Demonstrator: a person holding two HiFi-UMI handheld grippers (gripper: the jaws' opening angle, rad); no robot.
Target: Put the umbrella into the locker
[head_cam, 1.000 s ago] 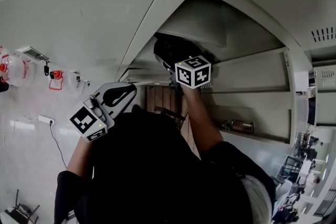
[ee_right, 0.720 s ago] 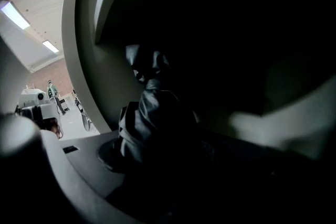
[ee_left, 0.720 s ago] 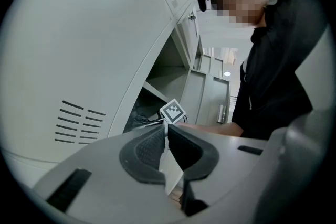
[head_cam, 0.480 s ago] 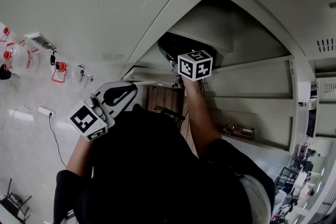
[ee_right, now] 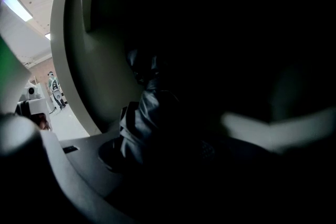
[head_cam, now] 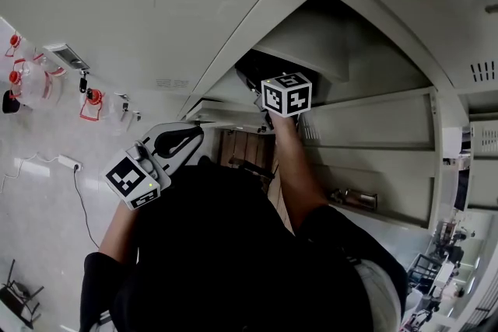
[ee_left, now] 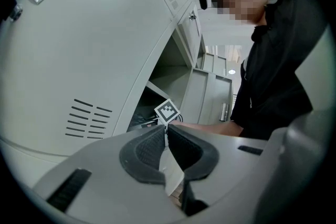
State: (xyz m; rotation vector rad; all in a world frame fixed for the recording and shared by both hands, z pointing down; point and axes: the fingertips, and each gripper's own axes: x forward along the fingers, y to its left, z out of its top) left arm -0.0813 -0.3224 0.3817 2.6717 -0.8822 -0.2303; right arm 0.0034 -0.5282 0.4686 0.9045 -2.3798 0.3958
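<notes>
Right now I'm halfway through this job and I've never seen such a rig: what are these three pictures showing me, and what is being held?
There is no robot arm: a person holds a two-jaw gripper in each hand. The head view comes from a camera on the person's head, looking down. The other two views ride on the grippers and look along their jaws. The right gripper reaches into the open locker. Its view is dark, but its jaws appear closed on the folded black umbrella. Whether the umbrella rests on a shelf I cannot tell. The left gripper is held outside the locker, jaws together, with only a thin pale sliver between them that I cannot identify. The marker cube is part of the right gripper.
</notes>
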